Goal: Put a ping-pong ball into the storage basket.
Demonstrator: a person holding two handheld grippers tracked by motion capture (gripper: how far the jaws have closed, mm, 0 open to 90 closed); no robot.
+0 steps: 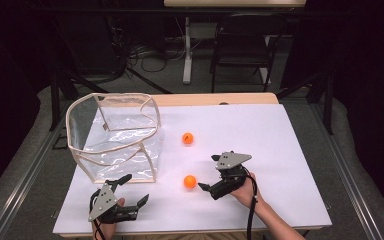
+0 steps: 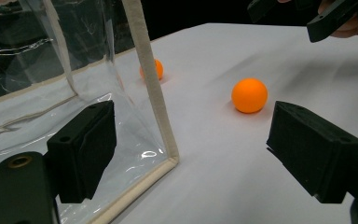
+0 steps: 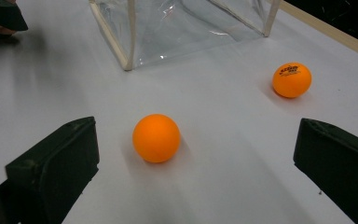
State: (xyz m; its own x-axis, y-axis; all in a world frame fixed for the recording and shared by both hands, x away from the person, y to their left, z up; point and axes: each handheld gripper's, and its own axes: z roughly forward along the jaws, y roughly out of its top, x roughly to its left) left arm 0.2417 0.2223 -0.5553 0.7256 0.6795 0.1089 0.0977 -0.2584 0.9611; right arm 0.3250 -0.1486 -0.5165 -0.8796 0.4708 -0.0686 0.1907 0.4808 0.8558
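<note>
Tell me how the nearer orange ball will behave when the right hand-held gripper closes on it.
The nearer orange ball is round and rests on a smooth white table, so it would probably roll at any off-centre touch. It looks like a table-tennis ball, so likely very light. The open right hand-held gripper has flat pads; it may squirt out unless squeezed centrally.

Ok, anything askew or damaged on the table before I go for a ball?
Only the clear plastic bag with cream trim: its rim sags and its film is crumpled. Both orange table-tennis balls rest on the white sheet.

Bare white sheet around both orange balls; clear bag's corner post before the left claw.
</note>
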